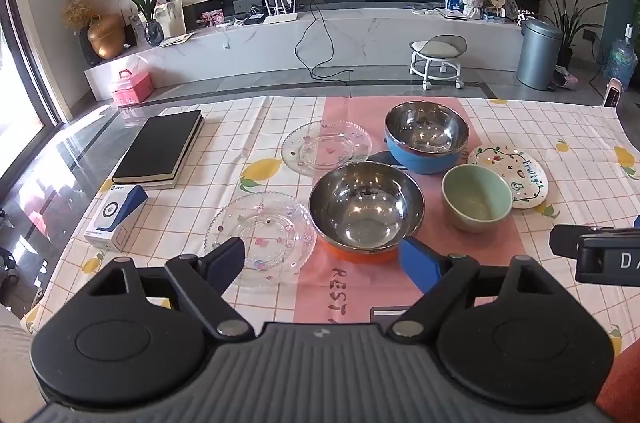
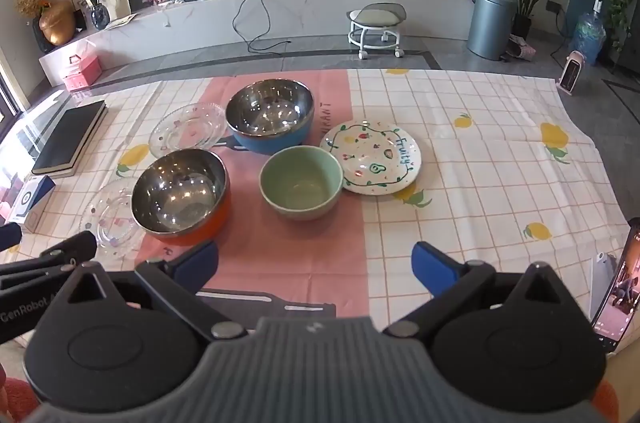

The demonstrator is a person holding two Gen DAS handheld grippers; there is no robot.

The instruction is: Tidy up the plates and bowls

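Left hand-held gripper (image 1: 322, 263) hangs low over the near edge of the worktop (image 1: 568, 127), fingers spread wide and holding nothing. Right hand-held gripper (image 2: 316, 263) sits alongside it, level, fingers just as wide apart, also empty.

Dead ahead of the left one, just past its right fingertip, is the orange steel bowl (image 1: 366, 213). The near glass plate (image 1: 262, 237) lies under and beyond its left fingertip, touching or tucked just beside that bowl. Further back, the second glass plate (image 1: 326, 147) and the blue steel bowl (image 1: 427, 137) stand side by side.

From the right wrist view, the green bowl (image 2: 301, 183) lies straight ahead, near the centre line, with the painted fruit plate (image 2: 372, 157) just beyond it to the right, its edge seeming to slip behind the bowl's rim. So the left is nearer the steel bowls and glass plates; the right is nearer the green bowl and painted plate.

Nothing is stacked yet, by the look of it. Both hand-held grippers point forward and slightly down, roughly parallel. A black notebook (image 1: 160, 149) and a small box (image 1: 116, 219) sit well off to the left.
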